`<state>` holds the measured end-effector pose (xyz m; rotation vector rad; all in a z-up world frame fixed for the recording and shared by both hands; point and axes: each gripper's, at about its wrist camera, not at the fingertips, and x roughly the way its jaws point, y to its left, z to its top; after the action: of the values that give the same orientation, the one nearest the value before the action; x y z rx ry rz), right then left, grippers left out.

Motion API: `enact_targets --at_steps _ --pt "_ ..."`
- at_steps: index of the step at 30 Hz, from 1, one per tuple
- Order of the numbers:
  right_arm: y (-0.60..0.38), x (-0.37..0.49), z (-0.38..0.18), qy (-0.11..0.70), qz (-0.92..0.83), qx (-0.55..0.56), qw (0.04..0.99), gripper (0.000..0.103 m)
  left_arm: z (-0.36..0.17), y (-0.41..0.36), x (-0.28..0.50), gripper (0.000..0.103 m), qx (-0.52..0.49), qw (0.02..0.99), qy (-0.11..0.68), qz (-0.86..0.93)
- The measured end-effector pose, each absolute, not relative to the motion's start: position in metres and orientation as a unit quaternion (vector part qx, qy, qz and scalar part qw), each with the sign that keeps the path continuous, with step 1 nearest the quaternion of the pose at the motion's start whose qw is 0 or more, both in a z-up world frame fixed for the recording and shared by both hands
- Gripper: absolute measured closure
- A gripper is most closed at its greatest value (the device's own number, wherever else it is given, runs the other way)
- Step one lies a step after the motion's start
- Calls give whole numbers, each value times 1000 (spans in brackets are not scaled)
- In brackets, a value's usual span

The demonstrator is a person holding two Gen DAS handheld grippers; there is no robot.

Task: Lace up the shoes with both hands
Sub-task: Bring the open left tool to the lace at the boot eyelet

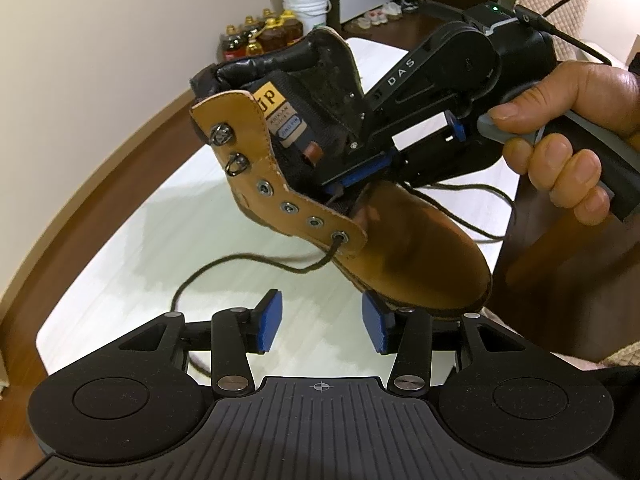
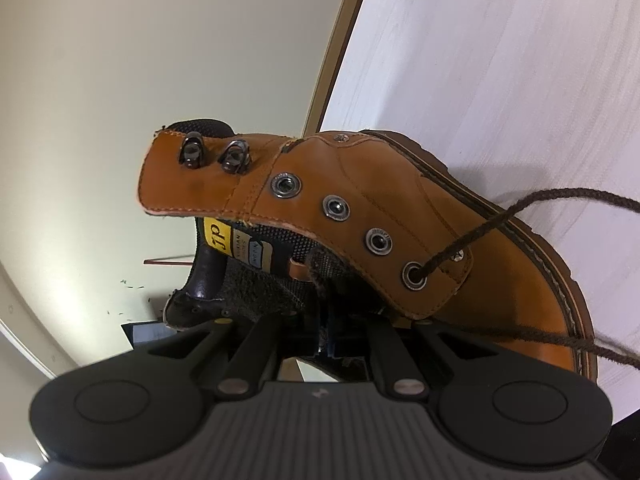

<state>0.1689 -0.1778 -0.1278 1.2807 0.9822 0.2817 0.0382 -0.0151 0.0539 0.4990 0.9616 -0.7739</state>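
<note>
**Tan boot held aloft by the right gripper, left gripper spread below**

The boot [image 1: 400, 240] is tan, smooth leather with orange stitching, a dark ribbed sole edge and a black padded collar. Its eyelet flap [image 2: 360, 208] carries four round metal eyelets and, above them, two dark metal lace hooks [image 2: 212, 156]. The tongue [image 1: 288, 120] is black woven mesh with a sewn label: a yellow patch reading "jp", smaller print beneath it too fine to read. A thin, dark brown braided lace [image 1: 248, 260] passes through the lowest eyelet [image 2: 414, 274] and trails in a loose loop down onto the white, faintly wood-grained table [image 1: 120, 280].

The right gripper [image 1: 340, 184], black plastic with blue pads and the letters "DAS" on its arm, reaches into the boot's throat from the right, its jaws pressed together there, seemingly on the inner flap beside the tongue; the pinch point itself is hidden. A hand [image 1: 568, 140] wraps its grey handle. The boot hangs tilted, toe down toward the camera, clear of the table.

The left gripper [image 1: 324, 324] sits below the toe, fingers spread with nothing between the blue ribbed pads [image 1: 272, 320]; the right-side pad lies just under the sole edge.

In the background, oil bottles [image 1: 260, 32] and a white bucket [image 1: 308, 0] stand against the wall.
</note>
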Motion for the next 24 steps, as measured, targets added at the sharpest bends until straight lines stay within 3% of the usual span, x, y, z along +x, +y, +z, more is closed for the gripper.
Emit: enact_targets --at_steps 8,13,16,24 --pt "-171 168 -124 443 134 562 685 96 52 -16 38 54 232 785 444 -364" --pt "-176 160 -128 433 122 603 659 83 52 -19 38 54 231 787 441 -366" --pt "-180 154 -130 432 114 619 646 81 52 -19 38 53 231 787 440 -366" --pt "-188 147 -139 435 115 621 642 86 48 -17 39 52 230 789 440 -362"
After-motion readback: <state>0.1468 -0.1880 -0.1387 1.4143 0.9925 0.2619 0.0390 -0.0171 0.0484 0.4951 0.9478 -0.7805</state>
